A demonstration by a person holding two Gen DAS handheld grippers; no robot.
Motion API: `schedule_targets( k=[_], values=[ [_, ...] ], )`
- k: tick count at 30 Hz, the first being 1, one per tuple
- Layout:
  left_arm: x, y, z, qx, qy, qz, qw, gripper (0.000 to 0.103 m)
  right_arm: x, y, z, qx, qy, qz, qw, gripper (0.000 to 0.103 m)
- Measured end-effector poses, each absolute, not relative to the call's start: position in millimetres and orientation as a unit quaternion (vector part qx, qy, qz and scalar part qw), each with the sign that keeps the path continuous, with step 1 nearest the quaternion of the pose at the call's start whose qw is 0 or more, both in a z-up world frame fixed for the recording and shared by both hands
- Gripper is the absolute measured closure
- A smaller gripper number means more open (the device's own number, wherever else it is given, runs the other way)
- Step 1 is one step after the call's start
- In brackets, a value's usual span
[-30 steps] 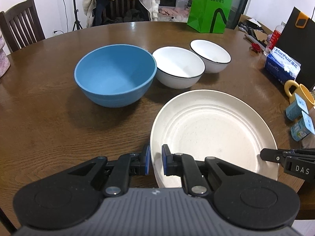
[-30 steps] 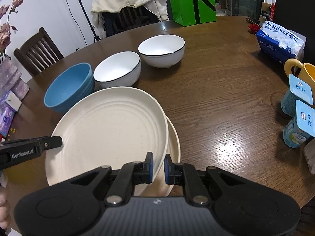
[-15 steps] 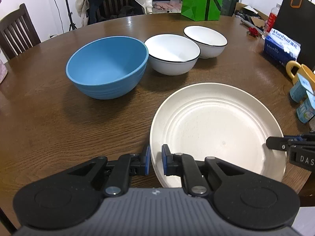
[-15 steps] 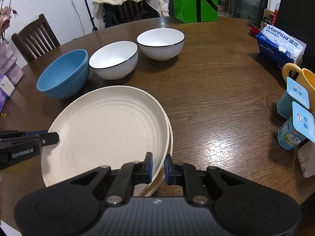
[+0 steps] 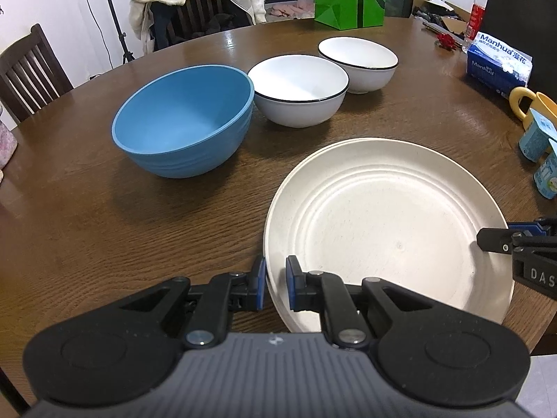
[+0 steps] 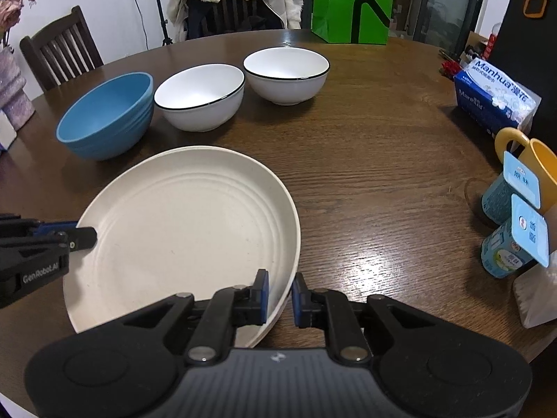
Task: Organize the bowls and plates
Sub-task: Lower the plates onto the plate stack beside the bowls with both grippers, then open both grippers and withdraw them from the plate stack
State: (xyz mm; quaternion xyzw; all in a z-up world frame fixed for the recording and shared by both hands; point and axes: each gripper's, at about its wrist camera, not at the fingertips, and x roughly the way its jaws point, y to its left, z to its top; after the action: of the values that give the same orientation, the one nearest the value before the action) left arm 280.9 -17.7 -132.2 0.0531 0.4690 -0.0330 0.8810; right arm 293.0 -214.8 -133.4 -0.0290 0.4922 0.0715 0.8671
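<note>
A cream plate (image 5: 383, 226) (image 6: 184, 226) lies near the table's front edge, on top of a second cream plate whose rim (image 6: 278, 320) just peeks out beneath. My left gripper (image 5: 275, 284) is shut on the top plate's left rim. My right gripper (image 6: 278, 291) pinches the opposite rim between its blue pads. Each gripper's fingertips show at the edge of the other's view. Behind the plates stand a blue bowl (image 5: 181, 122) (image 6: 104, 118) and two white black-rimmed bowls (image 5: 299, 87) (image 5: 358, 61), side by side in a row.
On the right of the round wooden table (image 6: 383, 139) are a tissue pack (image 6: 494, 101), a yellow mug (image 6: 536, 160) and two yoghurt cups (image 6: 511, 244). A green bag (image 6: 351, 3) stands at the far edge. Chairs ring the table.
The top plate, tilted above the lower one a second ago, has come down flat onto it. Both grippers stayed on its rim and sank slightly.
</note>
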Motion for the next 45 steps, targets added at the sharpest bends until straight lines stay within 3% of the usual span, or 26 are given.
schedule_targets(
  k=[19, 22, 23, 24, 25, 26, 29, 33, 38, 45],
  values=[
    [280.2, -18.8, -132.2, 0.052, 0.467, -0.026, 0.883, 0.089, 295.7, -201.3, -142.9, -0.085, 0.490, 0.060, 0.866, 0.087],
    [279.6, -16.1, -126.4, 0.046, 0.461, -0.025, 0.886, 0.077, 297.9, -207.6, -140.4, -0.065, 0.494, 0.064, 0.865, 0.087],
    [278.8, -15.0, -123.8, 0.044, 0.457, -0.023, 0.888, 0.065, 298.1, -210.5, -138.5, -0.057, 0.493, 0.065, 0.866, 0.087],
    [278.0, -13.6, -120.6, 0.042, 0.453, -0.021, 0.890, 0.056, 297.8, -212.9, -136.6, -0.049, 0.491, 0.067, 0.867, 0.085],
    [277.3, -12.5, -117.4, 0.039, 0.450, -0.020, 0.892, 0.053, 298.2, -216.3, -133.7, -0.037, 0.491, 0.068, 0.868, 0.082],
    [276.2, -11.2, -113.4, 0.035, 0.446, -0.020, 0.894, 0.052, 298.4, -219.8, -131.1, -0.026, 0.491, 0.069, 0.868, 0.073],
    [272.1, -9.5, -100.3, 0.026, 0.432, -0.020, 0.901, 0.026, 294.8, -229.1, -123.2, -0.002, 0.484, 0.067, 0.873, 0.042],
    [260.9, -8.0, -81.2, 0.011, 0.410, -0.024, 0.912, 0.000, 285.7, -241.1, -113.7, 0.019, 0.477, 0.061, 0.877, 0.020],
    [244.4, -8.3, -61.4, -0.004, 0.393, -0.030, 0.919, 0.000, 266.7, -253.4, -98.8, 0.049, 0.467, 0.064, 0.881, 0.001],
    [216.2, -10.7, -45.4, -0.025, 0.381, -0.030, 0.924, 0.000, 241.3, -255.7, -74.4, 0.057, 0.442, 0.074, 0.892, 0.000]
  ],
)
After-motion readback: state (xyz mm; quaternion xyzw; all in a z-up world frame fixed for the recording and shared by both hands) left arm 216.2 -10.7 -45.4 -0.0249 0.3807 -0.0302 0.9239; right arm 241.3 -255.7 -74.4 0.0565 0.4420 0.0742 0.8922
